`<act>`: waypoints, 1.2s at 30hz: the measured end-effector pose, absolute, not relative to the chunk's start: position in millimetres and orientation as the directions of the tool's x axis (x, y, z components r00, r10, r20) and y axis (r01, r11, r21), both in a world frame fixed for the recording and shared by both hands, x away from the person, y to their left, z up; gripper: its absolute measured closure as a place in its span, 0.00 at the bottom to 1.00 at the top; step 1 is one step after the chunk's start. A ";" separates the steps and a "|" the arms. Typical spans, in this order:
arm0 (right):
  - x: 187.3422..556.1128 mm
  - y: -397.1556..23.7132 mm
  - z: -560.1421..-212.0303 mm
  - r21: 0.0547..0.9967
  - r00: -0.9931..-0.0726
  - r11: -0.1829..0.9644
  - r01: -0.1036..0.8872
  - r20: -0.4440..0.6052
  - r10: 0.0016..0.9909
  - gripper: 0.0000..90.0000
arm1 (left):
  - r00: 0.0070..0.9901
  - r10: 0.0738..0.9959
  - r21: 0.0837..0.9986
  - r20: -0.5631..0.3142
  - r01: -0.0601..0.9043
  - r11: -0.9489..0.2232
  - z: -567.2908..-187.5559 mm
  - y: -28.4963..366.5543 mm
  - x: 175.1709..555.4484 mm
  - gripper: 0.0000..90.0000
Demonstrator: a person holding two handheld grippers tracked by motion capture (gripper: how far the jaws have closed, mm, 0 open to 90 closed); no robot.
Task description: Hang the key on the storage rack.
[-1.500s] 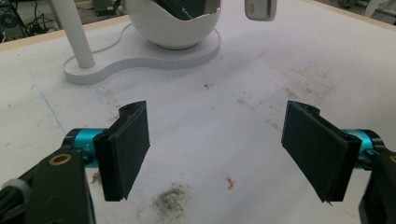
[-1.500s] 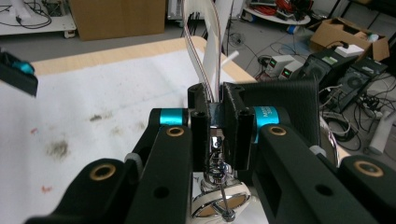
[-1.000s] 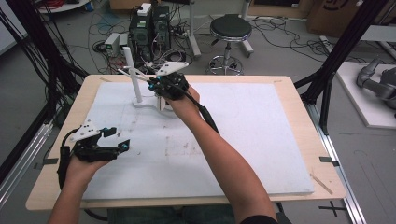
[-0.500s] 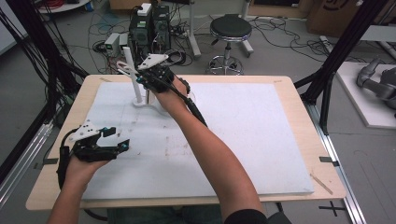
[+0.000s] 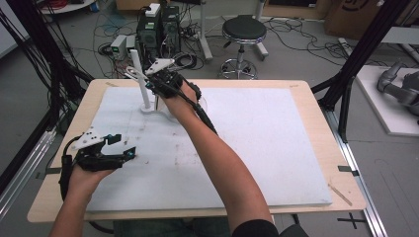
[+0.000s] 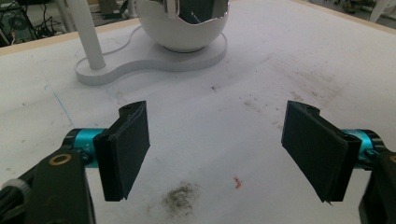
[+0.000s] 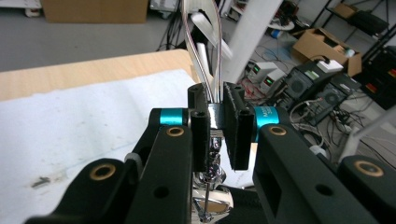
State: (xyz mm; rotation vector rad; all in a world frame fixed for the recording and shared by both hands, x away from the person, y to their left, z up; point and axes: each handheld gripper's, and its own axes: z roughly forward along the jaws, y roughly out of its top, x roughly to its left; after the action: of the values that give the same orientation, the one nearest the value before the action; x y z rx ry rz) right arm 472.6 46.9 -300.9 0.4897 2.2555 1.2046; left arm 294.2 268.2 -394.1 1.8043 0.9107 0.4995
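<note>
Over the white worktop (image 5: 276, 143), your right tongs (image 7: 215, 128) were clenched on a shiny wire whisk (image 7: 204, 56) by the white stand (image 5: 143, 81), so you needed slow moves, while your left tongs (image 6: 215, 149) rested released.

White stand (image 5: 144, 98), white bowl (image 6: 184, 25), black gripper (image 6: 215, 154) with teal collars.

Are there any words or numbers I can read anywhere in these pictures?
White lettering on the blue collar of the right gripper: too small and blurred to read.
Dark print on the cardboard box on the floor behind the table: cut off, unreadable.
Nothing else readable.
</note>
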 end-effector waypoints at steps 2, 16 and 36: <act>475.3 46.7 -302.8 0.839 -0.789 0.540 0.068 -0.286 0.544 0.92 | 0.627 0.775 0.912 -0.074 0.357 -0.202 -394.3 268.4 294.1 0.26; 479.5 52.1 -311.5 0.817 -0.776 0.572 0.071 -0.315 0.546 0.92 | 0.626 0.777 0.912 -0.074 0.358 -0.202 -394.4 270.0 294.7 0.26; 468.2 32.0 -298.7 0.851 -0.764 0.518 0.085 -0.278 0.582 0.64 | 0.623 0.779 0.911 -0.071 0.358 -0.204 -394.0 270.0 294.6 0.26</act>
State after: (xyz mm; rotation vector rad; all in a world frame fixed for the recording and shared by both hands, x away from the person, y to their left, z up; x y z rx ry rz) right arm 468.2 32.0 -298.7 0.5417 2.2167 1.2016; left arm 294.6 270.0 -394.0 1.8040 0.9182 0.5048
